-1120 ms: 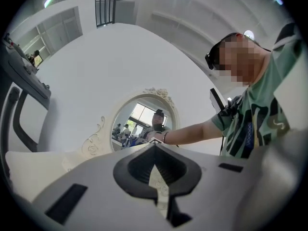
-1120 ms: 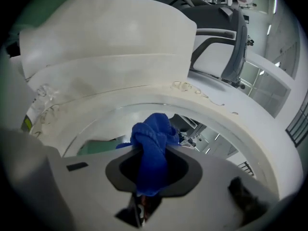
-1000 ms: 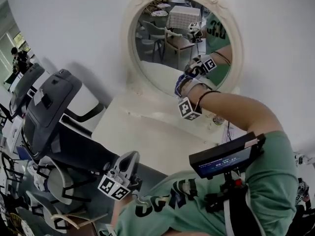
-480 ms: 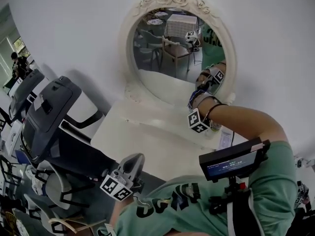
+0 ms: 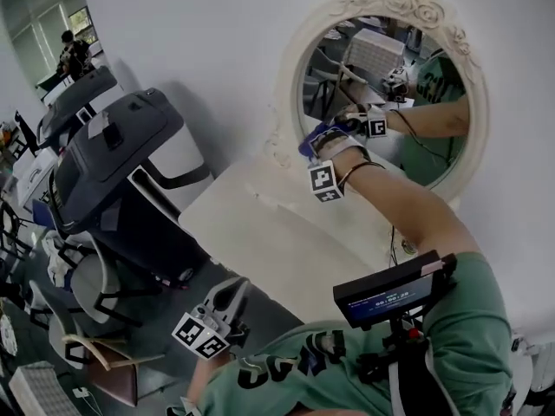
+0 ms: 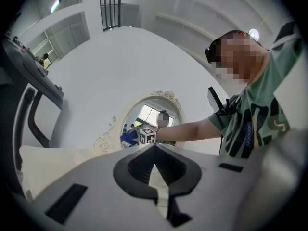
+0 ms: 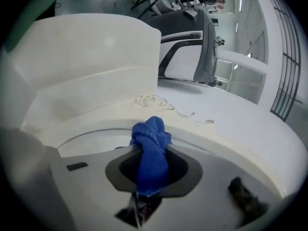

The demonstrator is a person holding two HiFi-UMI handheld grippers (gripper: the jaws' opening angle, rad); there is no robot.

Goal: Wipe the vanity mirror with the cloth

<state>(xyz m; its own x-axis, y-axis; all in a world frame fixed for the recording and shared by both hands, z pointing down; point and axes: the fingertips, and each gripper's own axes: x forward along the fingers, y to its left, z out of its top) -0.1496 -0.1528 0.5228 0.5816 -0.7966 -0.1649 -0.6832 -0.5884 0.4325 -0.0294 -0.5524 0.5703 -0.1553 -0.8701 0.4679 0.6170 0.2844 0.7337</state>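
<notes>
Blue cloth [image 7: 151,143] is clamped in the right gripper [image 5: 317,139], bunched ahead to meet the vanity mirror [image 5: 392,102] — left gripper [image 6: 154,150] is held back, closed and empty.

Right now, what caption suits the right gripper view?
Right tongs hold a bunched blue cloth at the ornate white-framed mirror.

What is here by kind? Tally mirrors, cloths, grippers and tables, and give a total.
vanity mirror: 1
blue cloth: 1
grippers: 2, the right gripper shut on the blue cloth, the left gripper shut and empty
vanity table: 1
Total: 5
</notes>
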